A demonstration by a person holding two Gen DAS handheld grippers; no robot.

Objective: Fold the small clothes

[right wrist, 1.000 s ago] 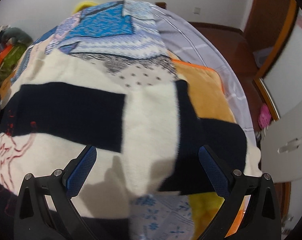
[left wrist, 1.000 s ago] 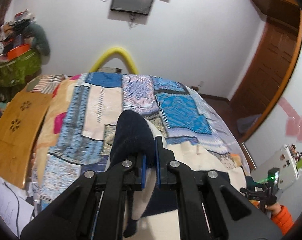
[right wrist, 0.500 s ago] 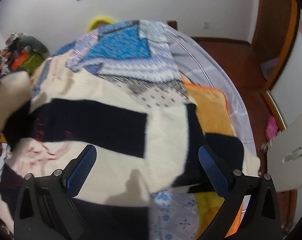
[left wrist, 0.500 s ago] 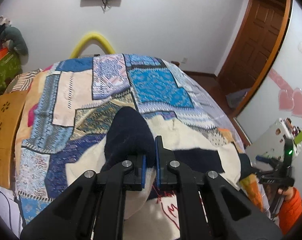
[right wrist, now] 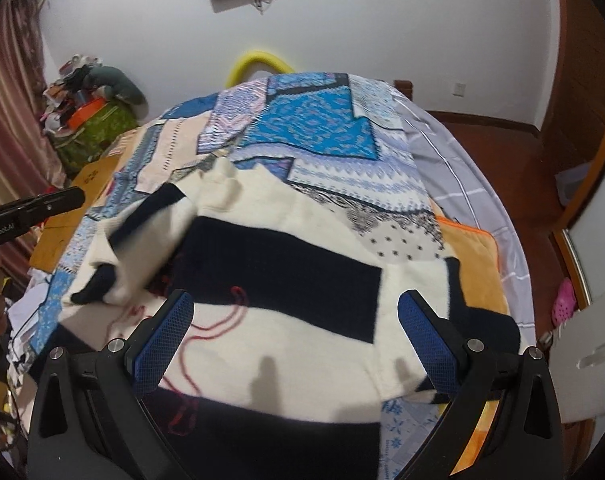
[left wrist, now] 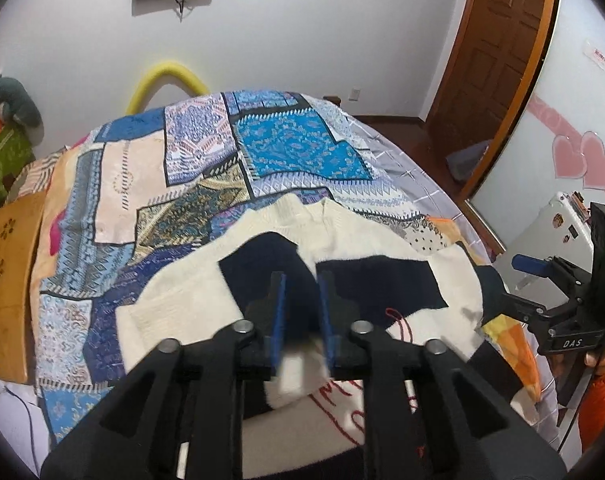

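**Sleeve let go across the sweater**

The cream-and-navy sweater (right wrist: 302, 280) lies flat on the patchwork quilt (left wrist: 294, 148). Its sleeve (right wrist: 142, 248), folded inward over the chest, sits between the left gripper (left wrist: 300, 312) blades, which are parting to drop it there. The right gripper (right wrist: 294, 332) hangs spread wide and empty above the hem, probably waiting for the next fold.

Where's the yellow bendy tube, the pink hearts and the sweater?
yellow tube (left wrist: 170, 76): left wrist view, top of its arch.
pink hearts (left wrist: 586, 162): left wrist view, middle of the pair.
sweater (right wrist: 286, 280): right wrist view, its dark band.
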